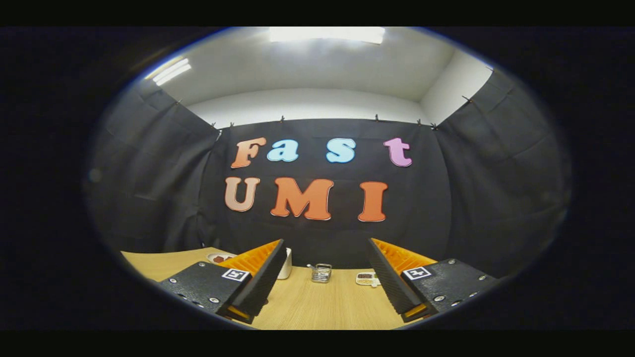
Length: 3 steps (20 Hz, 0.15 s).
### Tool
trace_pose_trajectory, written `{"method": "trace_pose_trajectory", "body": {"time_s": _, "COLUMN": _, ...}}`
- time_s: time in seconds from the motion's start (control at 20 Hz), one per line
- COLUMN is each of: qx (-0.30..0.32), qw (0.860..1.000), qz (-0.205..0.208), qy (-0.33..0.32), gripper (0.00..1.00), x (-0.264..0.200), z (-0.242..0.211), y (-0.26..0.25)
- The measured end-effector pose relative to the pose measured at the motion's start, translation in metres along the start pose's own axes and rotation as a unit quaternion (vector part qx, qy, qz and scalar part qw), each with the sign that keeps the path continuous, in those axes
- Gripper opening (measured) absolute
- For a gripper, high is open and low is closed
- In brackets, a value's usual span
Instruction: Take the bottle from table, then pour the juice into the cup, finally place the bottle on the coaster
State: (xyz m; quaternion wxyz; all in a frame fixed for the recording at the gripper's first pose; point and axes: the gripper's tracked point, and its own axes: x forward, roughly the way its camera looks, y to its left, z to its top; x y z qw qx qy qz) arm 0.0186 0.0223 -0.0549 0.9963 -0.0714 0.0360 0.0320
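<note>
Gripper (325, 265) jaws apart, nothing between; wire basket (321, 273) beyond on table (317, 302).

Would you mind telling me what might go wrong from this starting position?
The tongs are open with nothing between them, so no grasp is secured yet. The small wire basket stands straight ahead beyond them and might be bumped on a forward approach. A white container is partly hidden behind the left finger, so it may be clipped.

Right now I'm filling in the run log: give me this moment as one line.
gripper: open, holding nothing | between fingers: light wooden table | beyond: small wire basket, white cup | bottle: not grasped
</note>
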Motion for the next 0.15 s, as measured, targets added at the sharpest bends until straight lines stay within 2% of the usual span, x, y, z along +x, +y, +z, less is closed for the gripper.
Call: {"method": "trace_pose_trajectory", "body": {"time_s": 0.15, "qx": 0.001, "qw": 1.0, "qz": 0.005, "qy": 0.005, "gripper": 0.97, "x": 0.0014, "z": -0.0021, "y": 0.005}}
